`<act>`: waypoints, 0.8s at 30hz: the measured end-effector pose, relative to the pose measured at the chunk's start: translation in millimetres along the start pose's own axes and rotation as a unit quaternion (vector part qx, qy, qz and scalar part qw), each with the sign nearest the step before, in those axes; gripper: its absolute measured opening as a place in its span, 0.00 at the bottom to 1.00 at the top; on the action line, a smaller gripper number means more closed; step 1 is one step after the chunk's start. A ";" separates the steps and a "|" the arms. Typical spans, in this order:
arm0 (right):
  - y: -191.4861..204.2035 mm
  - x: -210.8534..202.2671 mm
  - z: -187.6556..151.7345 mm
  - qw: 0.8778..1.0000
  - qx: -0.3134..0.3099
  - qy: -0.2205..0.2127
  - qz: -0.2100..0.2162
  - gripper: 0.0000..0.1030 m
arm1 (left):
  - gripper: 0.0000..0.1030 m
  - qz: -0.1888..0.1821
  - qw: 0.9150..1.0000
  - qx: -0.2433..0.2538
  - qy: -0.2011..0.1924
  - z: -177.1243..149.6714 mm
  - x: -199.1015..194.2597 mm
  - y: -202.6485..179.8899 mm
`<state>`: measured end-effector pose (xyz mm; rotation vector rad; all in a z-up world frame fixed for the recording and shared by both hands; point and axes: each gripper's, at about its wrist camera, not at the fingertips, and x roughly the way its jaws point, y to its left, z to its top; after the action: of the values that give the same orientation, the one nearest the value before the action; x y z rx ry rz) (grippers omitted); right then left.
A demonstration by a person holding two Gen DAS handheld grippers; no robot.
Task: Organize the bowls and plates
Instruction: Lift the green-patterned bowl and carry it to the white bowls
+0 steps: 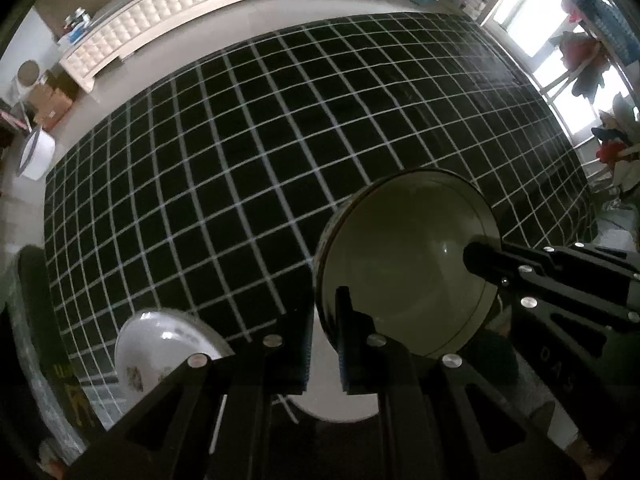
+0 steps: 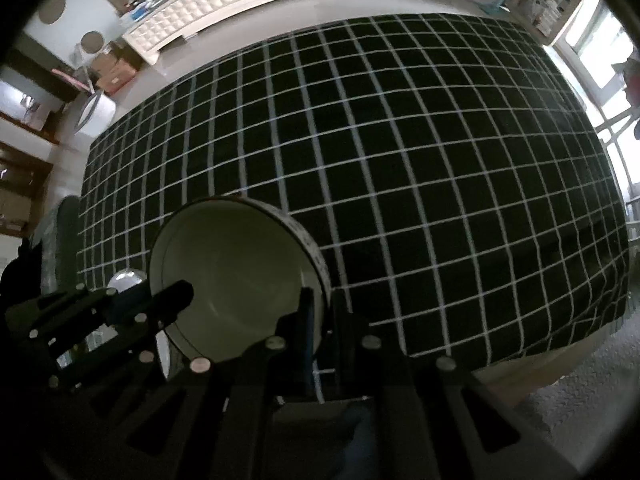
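A dark-rimmed bowl with a pale inside (image 1: 404, 264) is held tilted above the black checked tablecloth (image 1: 240, 152). My left gripper (image 1: 324, 320) is shut on its near rim. My right gripper (image 2: 320, 312) is shut on the rim of the same bowl (image 2: 232, 272) from the other side; it shows in the left wrist view (image 1: 560, 280). A white plate with a flower pattern (image 1: 160, 344) lies on the cloth at the lower left, below my left gripper. A second white dish (image 1: 332, 404) shows under the left fingers.
The checked cloth (image 2: 400, 160) covers a large table that stretches away. A white tufted bench (image 1: 160, 24), boxes (image 1: 48, 104) and a white bin (image 1: 36, 152) stand on the floor beyond. Windows and a clothes rack (image 1: 592, 60) are at the right.
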<state>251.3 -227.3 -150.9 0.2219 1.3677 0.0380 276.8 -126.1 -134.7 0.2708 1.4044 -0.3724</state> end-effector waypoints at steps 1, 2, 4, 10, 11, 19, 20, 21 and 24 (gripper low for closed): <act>5.0 -0.3 -4.1 1.000 -0.004 0.000 0.000 0.11 | 0.09 0.000 1.000 -0.002 0.000 -1.3 2.0 0.7; 7.3 1.9 -5.2 1.000 -0.007 0.001 0.000 0.11 | 0.09 -0.001 1.000 -0.006 -0.001 -9.4 0.3 4.5; 10.6 3.5 -8.8 1.000 -0.015 0.005 0.001 0.11 | 0.09 -0.004 1.000 -0.011 0.000 -21.1 3.6 16.9; 28.5 21.6 -21.4 0.999 -0.036 0.023 -0.007 0.11 | 0.09 -0.015 0.999 -0.033 0.008 -46.0 15.6 34.7; 31.7 25.4 -18.6 0.999 -0.037 0.026 -0.009 0.11 | 0.09 -0.017 0.999 -0.036 0.012 -51.1 19.5 36.8; 31.2 45.7 -30.6 0.998 -0.044 0.050 -0.023 0.11 | 0.09 -0.027 0.998 -0.045 0.029 -69.8 44.8 37.8; 29.5 47.3 -31.6 0.997 -0.044 0.053 -0.025 0.11 | 0.09 -0.031 0.998 -0.046 0.032 -70.7 48.0 37.8; 27.8 49.8 -32.7 0.997 -0.042 0.056 -0.026 0.11 | 0.09 -0.033 0.998 -0.046 0.033 -70.8 49.0 36.4; 23.8 59.6 -31.6 0.997 -0.040 0.064 -0.023 0.11 | 0.09 -0.026 0.998 -0.042 0.035 -71.2 57.4 32.5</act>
<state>235.1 -190.5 -210.1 0.1232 1.4953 0.0692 232.7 -73.3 -203.2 0.1813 1.4949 -0.3482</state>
